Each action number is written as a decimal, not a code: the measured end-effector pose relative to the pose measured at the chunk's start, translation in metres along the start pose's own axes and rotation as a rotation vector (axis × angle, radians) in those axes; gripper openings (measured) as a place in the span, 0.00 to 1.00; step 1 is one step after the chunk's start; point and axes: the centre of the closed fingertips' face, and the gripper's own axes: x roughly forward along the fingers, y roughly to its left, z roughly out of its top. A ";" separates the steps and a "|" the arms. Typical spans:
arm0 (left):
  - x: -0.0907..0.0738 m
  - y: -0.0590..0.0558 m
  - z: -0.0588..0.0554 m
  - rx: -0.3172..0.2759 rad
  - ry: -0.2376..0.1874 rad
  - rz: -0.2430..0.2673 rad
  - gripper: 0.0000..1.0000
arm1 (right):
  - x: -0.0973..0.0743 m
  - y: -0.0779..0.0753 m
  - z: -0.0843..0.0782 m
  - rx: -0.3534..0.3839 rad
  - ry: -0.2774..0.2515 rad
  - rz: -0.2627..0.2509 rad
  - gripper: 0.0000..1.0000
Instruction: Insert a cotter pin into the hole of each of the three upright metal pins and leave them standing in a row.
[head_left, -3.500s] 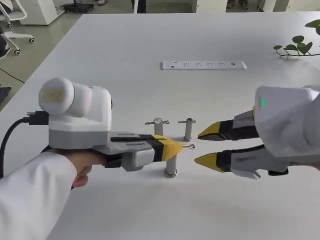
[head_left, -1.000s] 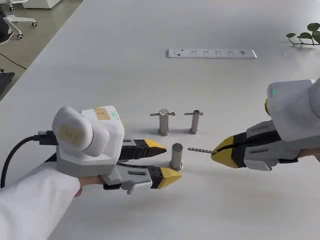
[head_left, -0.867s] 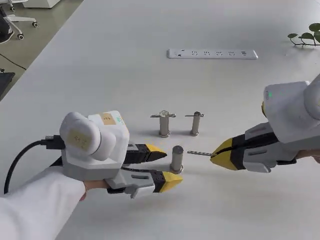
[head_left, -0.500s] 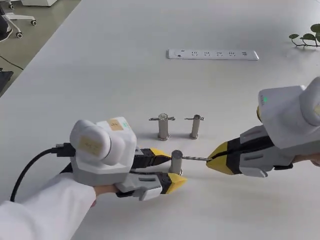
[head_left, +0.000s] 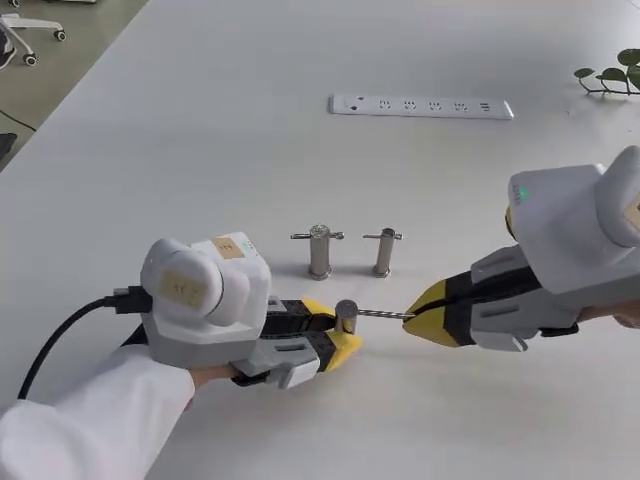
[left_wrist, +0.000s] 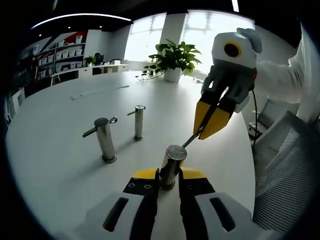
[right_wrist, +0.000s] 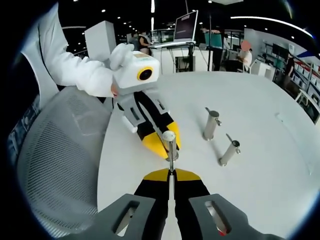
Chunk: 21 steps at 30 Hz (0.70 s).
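Three upright metal pins stand on the white table (head_left: 200, 150). The two far pins (head_left: 320, 250) (head_left: 384, 252) each carry a cotter pin through the head. My left gripper (head_left: 335, 325) is shut on the near pin (head_left: 346, 315), low on its shaft (left_wrist: 170, 165). My right gripper (head_left: 412, 315) is shut on the cotter pin (head_left: 385, 314), held level. Its tip meets the near pin's head (right_wrist: 169, 142) from the right. In the left gripper view the right gripper (left_wrist: 205, 131) holds the cotter pin (left_wrist: 189, 141) against the pin top.
A white power strip (head_left: 421, 105) lies at the back of the table. Plant leaves (head_left: 605, 75) show at the far right edge. A black cable (head_left: 60, 330) trails from the left gripper. A mesh chair (right_wrist: 60, 165) stands beside the table.
My left gripper has gone from open around the near pin to shut on it. My right gripper has moved left, bringing the cotter pin's tip to the pin's head.
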 end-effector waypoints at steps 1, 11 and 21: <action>0.000 0.000 0.000 -0.007 -0.003 -0.002 0.13 | 0.000 0.000 0.000 0.001 0.000 0.002 0.00; 0.000 -0.001 -0.001 0.011 -0.007 0.005 0.13 | 0.007 -0.003 -0.002 -0.053 0.036 0.003 0.00; 0.001 0.001 -0.002 -0.004 -0.008 0.010 0.13 | 0.023 -0.005 0.006 -0.080 0.036 -0.012 0.00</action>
